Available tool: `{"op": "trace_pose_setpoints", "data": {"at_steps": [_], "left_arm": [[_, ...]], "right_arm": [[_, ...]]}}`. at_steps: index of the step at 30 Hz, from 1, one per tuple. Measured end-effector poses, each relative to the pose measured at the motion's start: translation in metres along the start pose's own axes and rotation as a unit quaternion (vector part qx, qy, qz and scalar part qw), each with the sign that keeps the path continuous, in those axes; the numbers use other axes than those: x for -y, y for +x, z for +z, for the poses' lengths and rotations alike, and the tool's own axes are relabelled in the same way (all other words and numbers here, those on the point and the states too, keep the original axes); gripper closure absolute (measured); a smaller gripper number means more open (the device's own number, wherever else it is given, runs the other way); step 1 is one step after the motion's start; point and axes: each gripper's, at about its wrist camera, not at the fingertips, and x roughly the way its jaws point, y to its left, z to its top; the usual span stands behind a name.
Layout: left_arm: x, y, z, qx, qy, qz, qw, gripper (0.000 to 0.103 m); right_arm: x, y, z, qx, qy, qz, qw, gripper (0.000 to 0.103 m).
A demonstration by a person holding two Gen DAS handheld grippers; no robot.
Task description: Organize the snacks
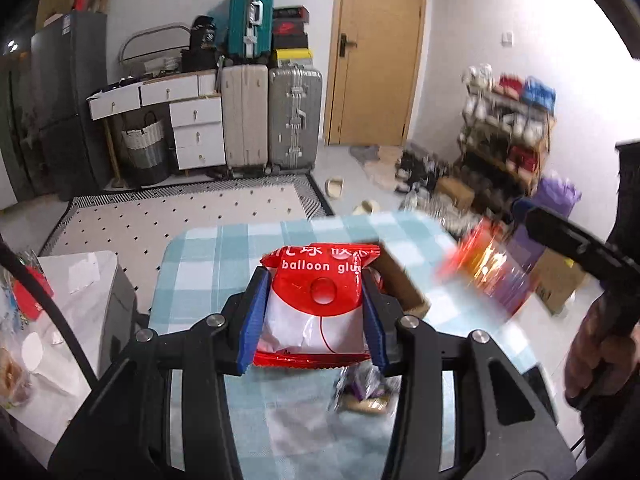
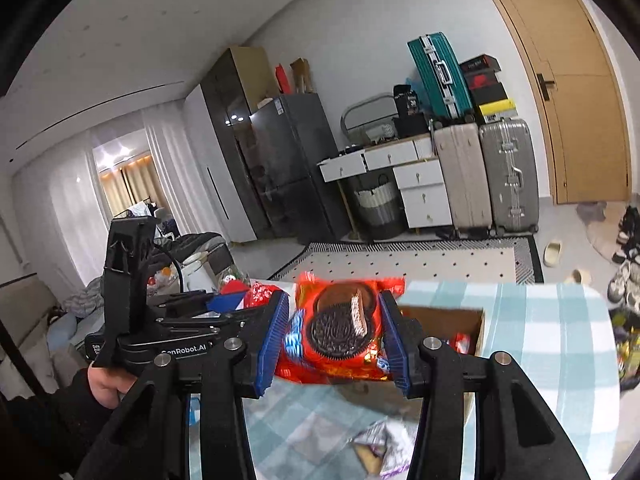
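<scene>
Left gripper [image 1: 316, 312]: its blue fingers [image 1: 253, 320] are clamped on the two sides of a red and white packet [image 1: 318, 304], held above the counter [image 1: 224, 248].
Red and white packet: printed "balloon glue", with a clear round window in its middle; it is sharp only in the left wrist view.
Right gripper [image 2: 334, 334]: its fingers [image 2: 274, 340] press on both sides of a red cookie packet [image 2: 340, 332], raised over the counter's near part.
Red cookie packet: the right wrist view shows a dark sandwich cookie printed on it; in the left wrist view the same packet [image 1: 486, 268] is only a red and orange blur past the counter's right edge.
Cardboard box [image 2: 444, 324]: open on the checked cloth, behind the right gripper; the right wrist view shows something red inside, the left wrist view only one corner [image 1: 400, 284].
Purple packet [image 2: 380, 448]: lying on the counter below the held packets, blurred in both views.
Hands: the left wrist view catches the right hand [image 1: 600, 356] at the edge; the right wrist view shows the left hand [image 2: 106, 386] under its gripper.
Room: suitcases [image 1: 276, 116] and a wooden door [image 1: 376, 52] behind.
</scene>
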Motion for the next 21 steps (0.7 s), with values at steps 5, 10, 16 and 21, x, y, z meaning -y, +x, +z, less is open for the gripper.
{"op": "trace_pose_setpoints", "data": {"at_steps": [5, 10, 16, 21], "left_arm": [[-0.002, 0.002, 0.022, 0.005, -0.014, -0.001, 0.9999, 0.063], [0.001, 0.018, 0.007, -0.014, -0.009, -0.003, 0.9999, 0.063], [0.003, 0.055, -0.042, -0.054, -0.003, -0.017, 0.9984, 0.063], [0.004, 0.083, -0.07, -0.082, -0.005, -0.024, 0.9963, 0.063]], "right_arm": [[0.001, 0.014, 0.024, 0.0, -0.02, -0.031, 0.999, 0.057], [0.025, 0.049, -0.007, -0.072, 0.022, -0.044, 0.996, 0.058], [0.061, 0.044, -0.091, -0.105, 0.058, -0.075, 0.99, 0.058], [0.097, 0.032, -0.154, -0.133, 0.09, -0.108, 0.981, 0.048]]}}
